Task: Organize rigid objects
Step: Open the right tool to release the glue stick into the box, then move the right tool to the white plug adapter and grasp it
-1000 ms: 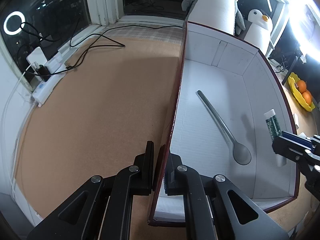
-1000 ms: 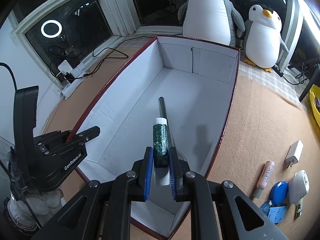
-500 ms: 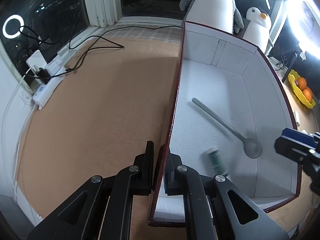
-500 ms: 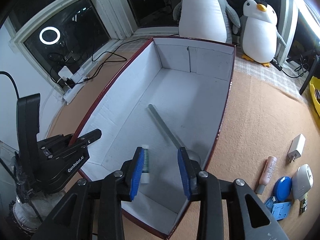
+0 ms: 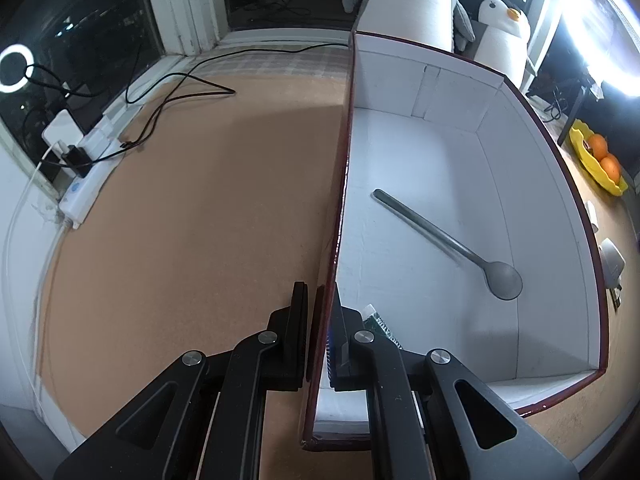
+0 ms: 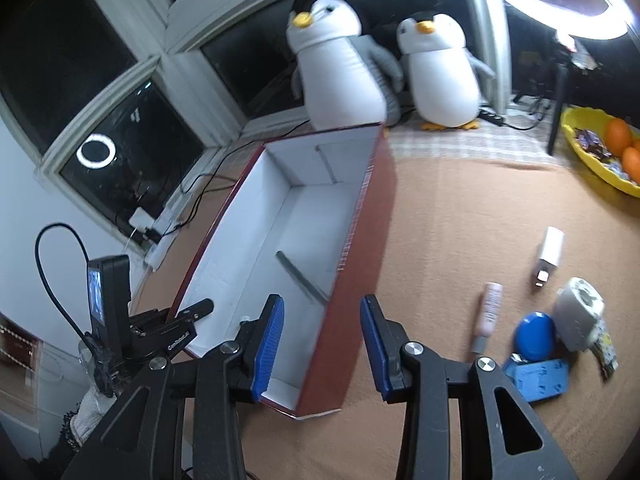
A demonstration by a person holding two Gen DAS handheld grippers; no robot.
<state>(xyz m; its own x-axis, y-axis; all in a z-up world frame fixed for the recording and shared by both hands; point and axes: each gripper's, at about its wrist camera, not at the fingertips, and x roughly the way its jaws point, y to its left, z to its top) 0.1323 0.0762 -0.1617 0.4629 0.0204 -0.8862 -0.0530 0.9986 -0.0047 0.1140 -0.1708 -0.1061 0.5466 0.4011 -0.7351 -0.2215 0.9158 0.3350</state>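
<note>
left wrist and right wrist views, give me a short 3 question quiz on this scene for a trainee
1. True or false: the left tongs are shut on the side wall of the box.
2. Which item lies inside the box?
A. spoon
B. white charger
C. blue round case
3. Fill in: the right tongs hold ______ between their blue pads.

Key:
1. True; one finger sits outside the wall, the other inside.
2. A; the charger and the case lie on the mat to the right of the box.
3. Nothing; the jaws are opening, with only the near end of the box behind the gap.
</note>
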